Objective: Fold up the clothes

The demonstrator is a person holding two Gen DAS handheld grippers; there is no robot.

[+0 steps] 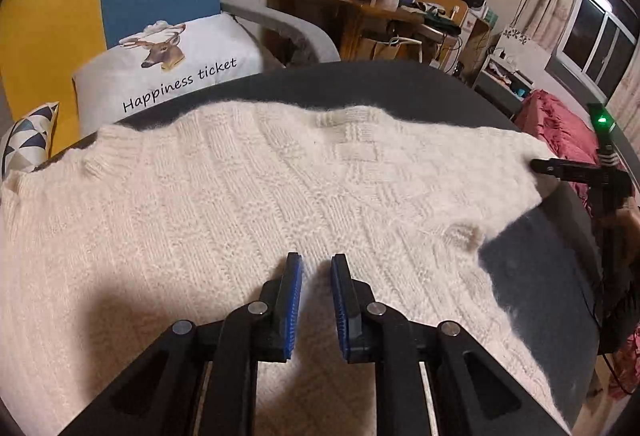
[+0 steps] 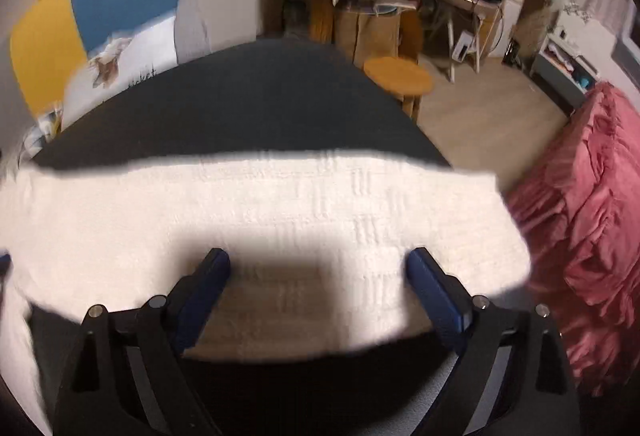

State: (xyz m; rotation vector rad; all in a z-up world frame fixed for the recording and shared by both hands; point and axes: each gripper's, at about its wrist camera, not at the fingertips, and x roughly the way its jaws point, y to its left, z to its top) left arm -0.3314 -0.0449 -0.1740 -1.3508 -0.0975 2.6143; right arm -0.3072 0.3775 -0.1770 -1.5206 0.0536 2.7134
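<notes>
1. Cream cable-knit sweater (image 1: 248,196) lying spread flat across dark grey table top (image 1: 400,84).
2. Left gripper (image 1: 316,264) hovering over sweater, blue pads narrowly apart, gripping nothing.
3. Right gripper (image 2: 318,260) poised above sweater's edge, jaws spread wide, empty.

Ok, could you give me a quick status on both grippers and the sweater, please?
Left gripper narrowly open, empty, over sweater. Right gripper wide open, empty. Nothing in the way.

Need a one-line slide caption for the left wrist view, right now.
Left gripper, jaws narrowly apart and empty, above a cream knitted sweater spread on a dark table.
</notes>
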